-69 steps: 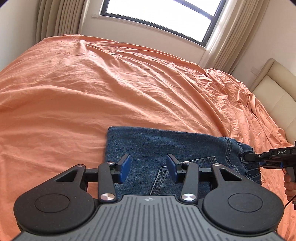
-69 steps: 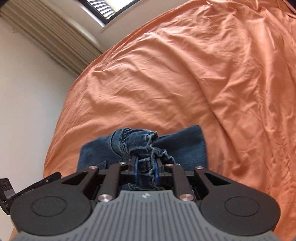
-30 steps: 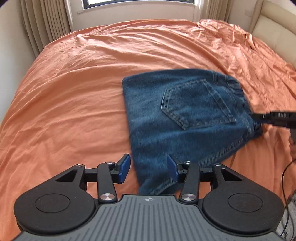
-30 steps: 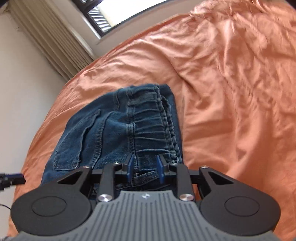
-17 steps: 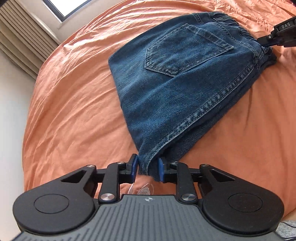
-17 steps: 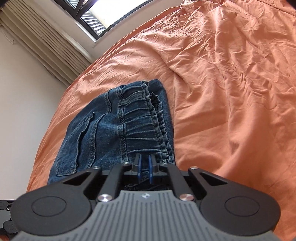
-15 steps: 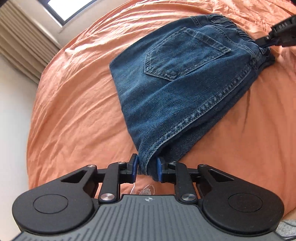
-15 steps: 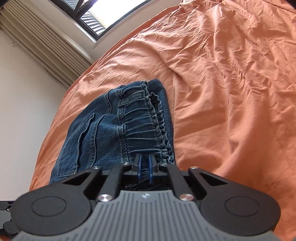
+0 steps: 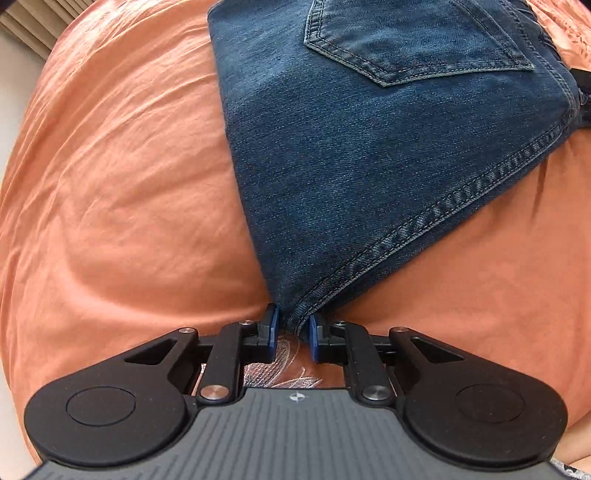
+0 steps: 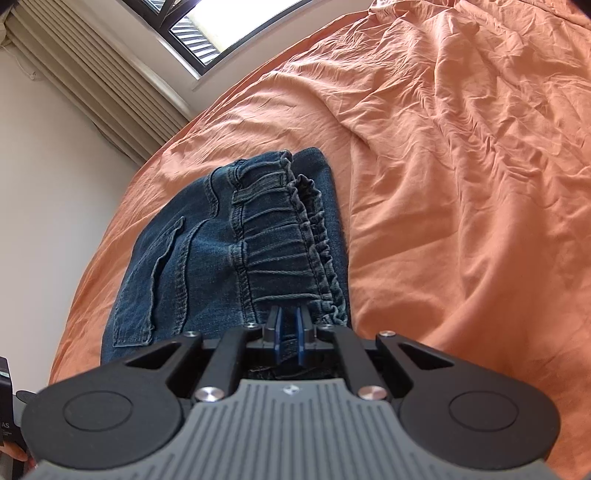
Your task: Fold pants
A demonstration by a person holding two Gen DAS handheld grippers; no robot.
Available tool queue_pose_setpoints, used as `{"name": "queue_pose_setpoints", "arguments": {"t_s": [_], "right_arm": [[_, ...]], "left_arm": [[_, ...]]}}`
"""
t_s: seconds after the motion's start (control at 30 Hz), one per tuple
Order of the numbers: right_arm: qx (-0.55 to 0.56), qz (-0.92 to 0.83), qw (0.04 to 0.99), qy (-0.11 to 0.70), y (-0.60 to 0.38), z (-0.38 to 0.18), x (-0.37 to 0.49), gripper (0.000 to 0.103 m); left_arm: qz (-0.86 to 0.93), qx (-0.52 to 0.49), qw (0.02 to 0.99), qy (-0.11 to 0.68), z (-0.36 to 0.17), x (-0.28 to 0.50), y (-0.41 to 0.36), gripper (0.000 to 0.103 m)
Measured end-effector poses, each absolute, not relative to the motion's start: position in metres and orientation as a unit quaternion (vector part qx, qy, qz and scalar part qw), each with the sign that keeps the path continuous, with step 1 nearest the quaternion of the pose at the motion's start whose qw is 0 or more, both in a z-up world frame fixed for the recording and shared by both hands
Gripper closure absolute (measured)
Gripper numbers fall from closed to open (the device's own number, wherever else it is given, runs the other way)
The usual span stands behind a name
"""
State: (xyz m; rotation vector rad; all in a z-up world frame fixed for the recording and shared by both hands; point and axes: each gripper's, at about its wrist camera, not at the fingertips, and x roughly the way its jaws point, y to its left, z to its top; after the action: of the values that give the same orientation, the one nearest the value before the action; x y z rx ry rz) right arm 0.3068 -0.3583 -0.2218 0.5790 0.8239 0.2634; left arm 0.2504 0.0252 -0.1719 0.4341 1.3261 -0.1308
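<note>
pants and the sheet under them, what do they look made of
Pants: denim, by the look. Dark blue twill grain, faded patches, pale contrast stitching along the seam and back pocket; matte.

Sheet: thin woven fabric, perhaps cotton or a blend. Orange, full of fine sharp creases, with a faint soft sheen; the exact fibre cannot be told.

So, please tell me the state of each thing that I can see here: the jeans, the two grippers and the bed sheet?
jeans: folded, flat on the bed, back pocket up.
left gripper: jaws closing on the near corner of the jeans, pads at the denim.
right gripper: shut on the elastic waistband.
bed sheet: orange, spread out, wrinkled.
window: curtain drawn aside, daylight coming in.
</note>
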Motion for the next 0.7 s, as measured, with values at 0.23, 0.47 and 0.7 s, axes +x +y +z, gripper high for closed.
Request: {"name": "queue_pose_setpoints", "arguments": {"t_s": [0.23,0.47,0.7], "right_arm": [[0.319,0.133,0.860,0.375,-0.373,-0.212,0.298,0.084],[0.349,0.137,0.856,0.355,-0.393,-0.197,0.278,0.037],[0.398,0.151,0.824,0.374,-0.402,-0.213,0.289,0.037]], "left_arm": [[-0.073,0.170,0.766,0.616,-0.140,0.230,0.035,0.077],[-0.091,0.056,0.829,0.548,-0.091,0.223,0.043,0.047],[-0.061,-0.147,0.879,0.450,-0.099,0.253,0.079,0.042]]}}
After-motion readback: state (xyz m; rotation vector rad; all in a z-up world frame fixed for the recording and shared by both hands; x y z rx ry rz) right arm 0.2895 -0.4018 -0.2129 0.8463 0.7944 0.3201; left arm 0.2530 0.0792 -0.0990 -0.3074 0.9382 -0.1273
